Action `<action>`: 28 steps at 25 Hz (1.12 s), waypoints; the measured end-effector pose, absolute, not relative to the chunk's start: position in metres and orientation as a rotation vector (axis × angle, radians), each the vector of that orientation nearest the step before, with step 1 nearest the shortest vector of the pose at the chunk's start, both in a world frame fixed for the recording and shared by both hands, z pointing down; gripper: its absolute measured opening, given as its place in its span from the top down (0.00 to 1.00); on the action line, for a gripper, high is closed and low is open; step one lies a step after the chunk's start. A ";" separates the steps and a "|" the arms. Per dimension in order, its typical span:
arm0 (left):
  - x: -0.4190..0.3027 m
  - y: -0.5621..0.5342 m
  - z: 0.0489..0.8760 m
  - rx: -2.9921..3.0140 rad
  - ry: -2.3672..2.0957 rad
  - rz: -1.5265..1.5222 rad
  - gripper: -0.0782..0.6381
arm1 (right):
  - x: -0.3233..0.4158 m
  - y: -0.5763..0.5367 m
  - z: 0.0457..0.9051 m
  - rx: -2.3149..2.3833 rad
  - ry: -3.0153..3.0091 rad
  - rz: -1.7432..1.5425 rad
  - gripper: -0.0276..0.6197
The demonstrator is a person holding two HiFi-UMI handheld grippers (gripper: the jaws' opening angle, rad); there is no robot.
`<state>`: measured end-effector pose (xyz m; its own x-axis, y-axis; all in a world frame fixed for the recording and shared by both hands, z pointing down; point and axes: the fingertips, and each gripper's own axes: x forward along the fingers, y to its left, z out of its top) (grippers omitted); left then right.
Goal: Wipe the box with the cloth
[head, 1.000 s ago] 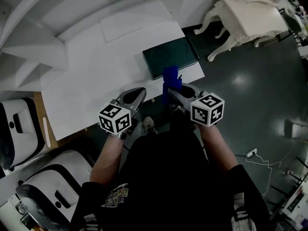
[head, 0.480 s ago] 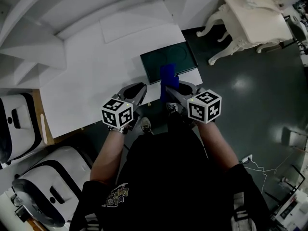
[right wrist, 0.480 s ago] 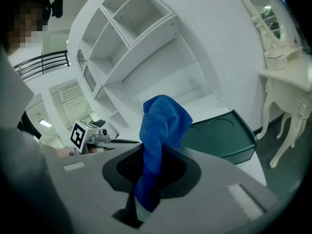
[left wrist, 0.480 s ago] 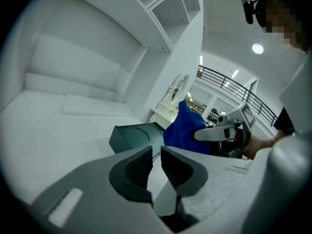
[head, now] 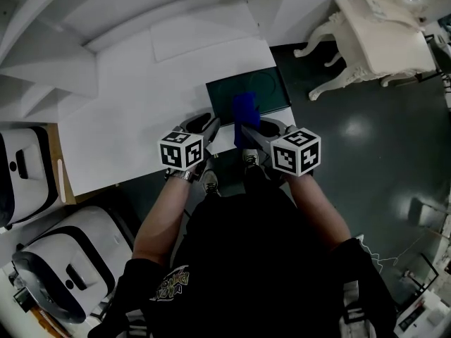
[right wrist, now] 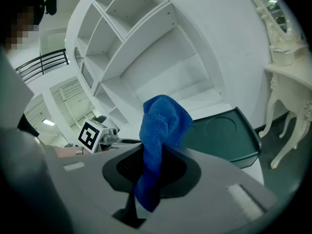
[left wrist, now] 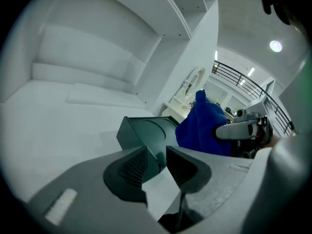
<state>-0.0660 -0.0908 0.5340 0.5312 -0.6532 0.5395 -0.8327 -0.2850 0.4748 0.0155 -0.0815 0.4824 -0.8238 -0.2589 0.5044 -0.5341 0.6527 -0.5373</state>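
Note:
A flat dark green box [head: 250, 90] with a round mark in its lid lies at the white table's near right corner; it also shows as the box [left wrist: 141, 133] and the box [right wrist: 229, 133]. My right gripper [head: 246, 129] is shut on a blue cloth [head: 244, 111], which stands bunched above the jaws as the cloth [right wrist: 161, 130] and hangs over the box's near edge. My left gripper [head: 211, 127] hovers just left of it at the table's front edge, jaws a small gap apart with nothing between them [left wrist: 156, 162].
The white table [head: 141, 104] stretches left and back toward white shelving [right wrist: 131, 28]. An ornate white side table [head: 380, 41] stands on the dark floor at right. White-and-black seats [head: 28, 174] sit at the left.
Both grippers moved forward toward the box, the left one closing in beside the right. The cloth now overlaps the box's near edge.

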 end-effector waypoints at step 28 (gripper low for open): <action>-0.066 -0.108 0.557 1.914 -1.264 0.198 0.75 | -0.066 -0.155 0.539 0.428 -2.299 0.864 0.81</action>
